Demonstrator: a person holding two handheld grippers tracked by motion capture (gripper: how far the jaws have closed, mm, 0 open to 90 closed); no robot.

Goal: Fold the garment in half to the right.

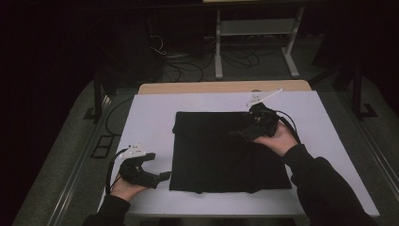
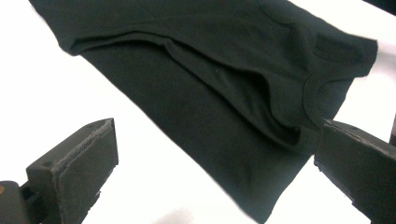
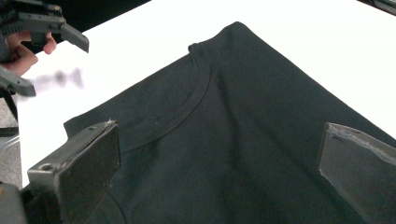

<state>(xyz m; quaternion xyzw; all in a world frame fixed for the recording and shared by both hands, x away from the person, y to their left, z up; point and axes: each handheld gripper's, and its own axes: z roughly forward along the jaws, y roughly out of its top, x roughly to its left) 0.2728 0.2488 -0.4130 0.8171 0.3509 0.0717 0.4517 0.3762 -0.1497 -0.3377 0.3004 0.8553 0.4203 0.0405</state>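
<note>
High view: a folded black T-shirt (image 1: 226, 153) lies at the centre of the frame on a white-topped table (image 1: 150, 113). The left gripper (image 1: 162, 175), at lower left, sits low on the table just beside the shirt's near left corner, its jaws pointing toward the cloth. The right gripper (image 1: 240, 133), right of centre, hovers over the shirt's upper right part, held from the right by a dark-sleeved forearm. Left gripper view: the jaws stand wide apart and empty, with the T-shirt (image 2: 219, 93) crossing the upper frame, its collar at right close to the right jaw. For a clean next fold, that gripper would likely do best to pinch all layers at the corner. Right gripper view: the jaws are likewise spread and grip nothing, poised over the T-shirt (image 3: 243, 140). Its ribbed collar curves through the frame's centre left, and the left gripper (image 3: 51, 42) waits at upper left.
</note>
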